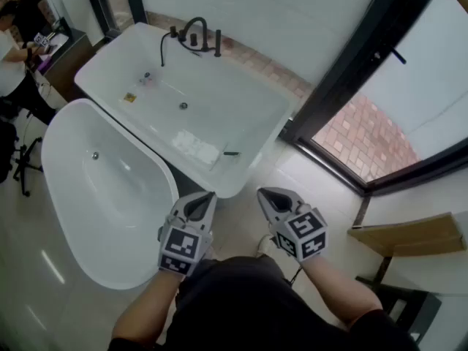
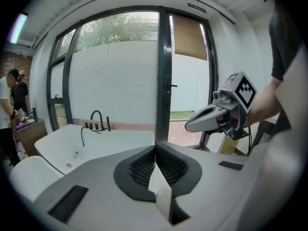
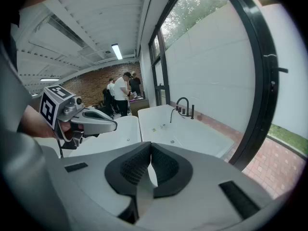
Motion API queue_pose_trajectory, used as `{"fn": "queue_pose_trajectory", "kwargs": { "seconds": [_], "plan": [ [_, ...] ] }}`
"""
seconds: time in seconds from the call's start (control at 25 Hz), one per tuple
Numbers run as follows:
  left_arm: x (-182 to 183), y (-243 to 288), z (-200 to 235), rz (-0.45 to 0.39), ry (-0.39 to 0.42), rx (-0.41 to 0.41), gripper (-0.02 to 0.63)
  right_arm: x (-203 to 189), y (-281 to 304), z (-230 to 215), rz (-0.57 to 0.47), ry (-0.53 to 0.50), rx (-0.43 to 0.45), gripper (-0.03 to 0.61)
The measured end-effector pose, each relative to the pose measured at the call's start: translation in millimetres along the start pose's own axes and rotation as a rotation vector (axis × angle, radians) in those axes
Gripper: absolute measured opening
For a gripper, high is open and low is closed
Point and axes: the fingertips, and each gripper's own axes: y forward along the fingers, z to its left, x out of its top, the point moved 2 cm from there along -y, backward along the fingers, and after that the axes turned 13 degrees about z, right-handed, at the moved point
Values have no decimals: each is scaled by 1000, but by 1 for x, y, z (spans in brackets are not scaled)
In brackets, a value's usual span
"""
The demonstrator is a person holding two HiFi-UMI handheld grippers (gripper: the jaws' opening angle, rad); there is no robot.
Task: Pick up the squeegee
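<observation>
White rectangular bathtub [image 1: 241,97] fills the upper centre of the head view. White oval bathtub [image 1: 88,210] sits just beside it at left, with part of its right edge hidden behind the left gripper [image 1: 210,194]. Black door frame [image 1: 351,72] runs diagonally at right, its top cut off, with brick paving [image 1: 365,134] beyond the glass. The wearer's dark shirt [image 1: 241,306] hides the floor at bottom. Bystanders [image 1: 14,50] stand at the far left edge, mostly cut off. Left gripper and right gripper [image 1: 262,191] are held side by side, apart, low in front of the tubs. Each gripper view shows its jaws closed tip to tip, nothing between. Black faucet [image 1: 194,32] stands on the rectangular tub's far rim. Squeegee [image 1: 199,148]: a pale flat shape with a short dark stub, lying on that tub's floor near its front wall, well apart from both grippers. It is too small to make out in detail.
</observation>
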Motion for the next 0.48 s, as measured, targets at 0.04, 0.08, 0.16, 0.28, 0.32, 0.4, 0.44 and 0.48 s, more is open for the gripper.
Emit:
{"fn": "queue_pose_trajectory", "kwargs": {
  "seconds": [0.04,0.08,0.16,0.28,0.32,0.4,0.44,0.48],
  "plan": [
    [-1,1,9,11,11,-3,-8,3,10,0,8,1,-1,10],
    [-3,2,19,21,21,-5,-8,7,20,0,18,1,-3,23],
    [-3,7,40,39,36,-5,-8,13,42,-4,44,-1,-10,45],
    [-4,25,71,68,28,-8,-8,18,81,-19,114,-26,-25,75],
    [-6,34,80,80,18,-12,-8,17,96,-26,143,-41,-29,87],
    [-11,58,99,106,-3,-13,-8,16,132,-42,199,-73,-31,110],
    [-13,72,108,120,-15,-12,-8,15,153,-52,227,-88,-30,124],
    [-16,89,117,136,-26,-11,-8,14,175,-62,254,-103,-27,140]
  ]
}}
